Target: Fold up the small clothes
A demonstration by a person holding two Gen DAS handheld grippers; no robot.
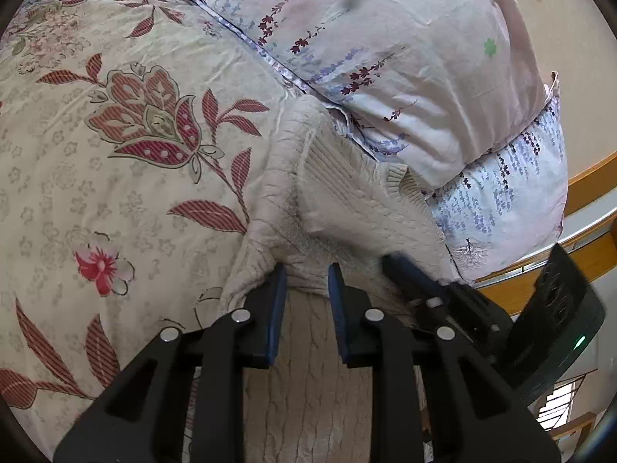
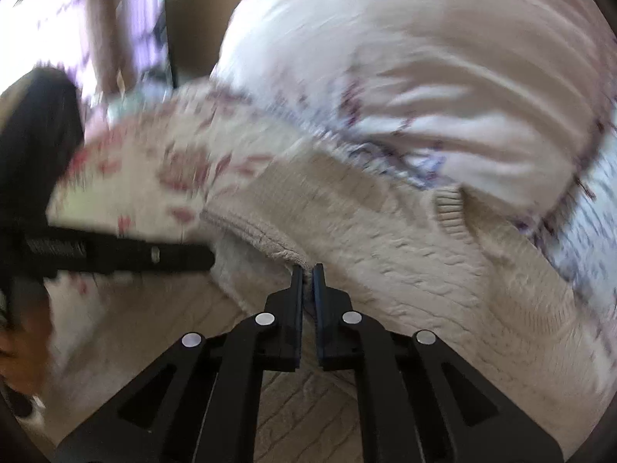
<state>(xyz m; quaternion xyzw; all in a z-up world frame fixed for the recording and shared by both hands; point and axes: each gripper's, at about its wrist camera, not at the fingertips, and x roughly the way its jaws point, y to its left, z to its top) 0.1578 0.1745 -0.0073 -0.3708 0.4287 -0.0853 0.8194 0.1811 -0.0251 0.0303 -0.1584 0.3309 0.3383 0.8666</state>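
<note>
Cream sweater (image 1: 347, 208): chunky cable-knit wool, ribbed edges, matt. Floral bedsheet (image 1: 115, 154): smooth, faintly creased woven cotton. Left gripper (image 1: 306, 281): matt black plastic, blue pads.

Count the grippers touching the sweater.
2: the left gripper, open, at the sweater hem; the right gripper, shut on a sweater edge beside it.

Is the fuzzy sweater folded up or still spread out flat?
Partly folded. The sweater has one knitted layer doubled over another, and its ribbed hem sits on top.
</note>
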